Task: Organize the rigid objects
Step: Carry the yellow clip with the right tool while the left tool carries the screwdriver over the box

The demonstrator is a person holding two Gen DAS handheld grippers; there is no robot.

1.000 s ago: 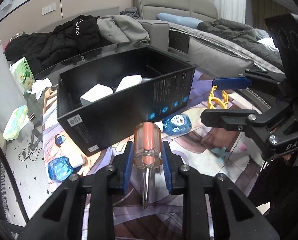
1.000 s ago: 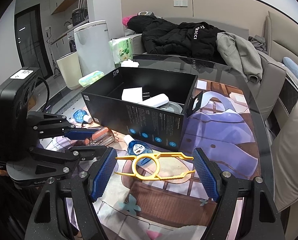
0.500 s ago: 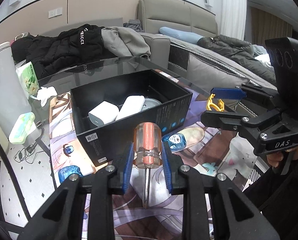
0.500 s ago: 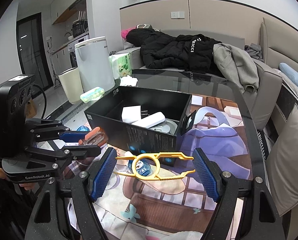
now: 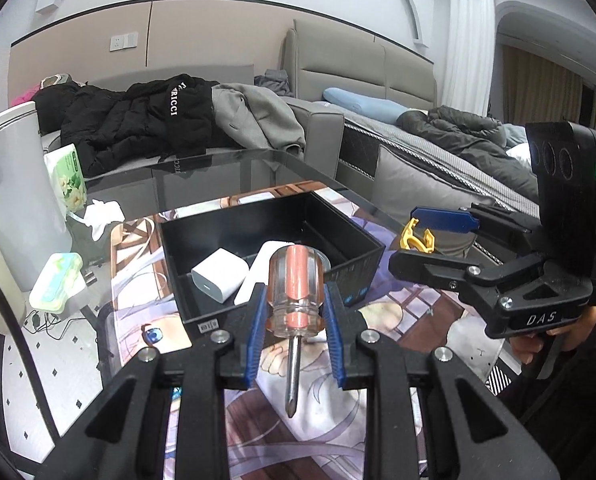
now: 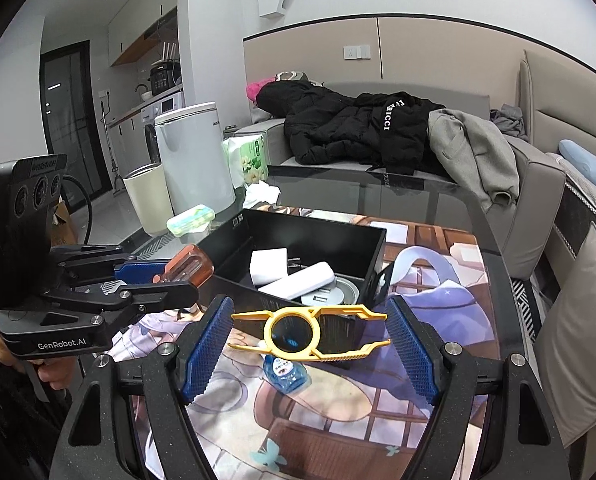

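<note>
My left gripper (image 5: pixel 294 316) is shut on a stubby screwdriver (image 5: pixel 296 284) with a clear orange handle, its tip pointing back toward me, held above the mat just short of the black box (image 5: pixel 361 272). Seen from the right wrist, that left gripper (image 6: pixel 166 276) hangs left of the box (image 6: pixel 321 232). My right gripper (image 6: pixel 309 336) is shut on a flat yellow plastic tool (image 6: pixel 298 330) with a ring in its middle, gripped by its two ends in the air before the box. The box holds a white charger (image 5: pixel 220 278), a white bar (image 6: pixel 298 282) and a round metal disc (image 6: pixel 335 292).
A blue correction tape (image 6: pixel 286 372) lies on the printed mat (image 6: pixel 337 420) below the yellow tool. A mint case (image 5: pixel 56 286), tissue pack (image 5: pixel 68 176) and crumpled tissue sit at the glass table's left. Jackets lie on the sofa behind. A white bin (image 6: pixel 194 160) stands left.
Both grippers have risen with their objects still gripped. The box now sits lower and farther in both views, showing more of its inside.
</note>
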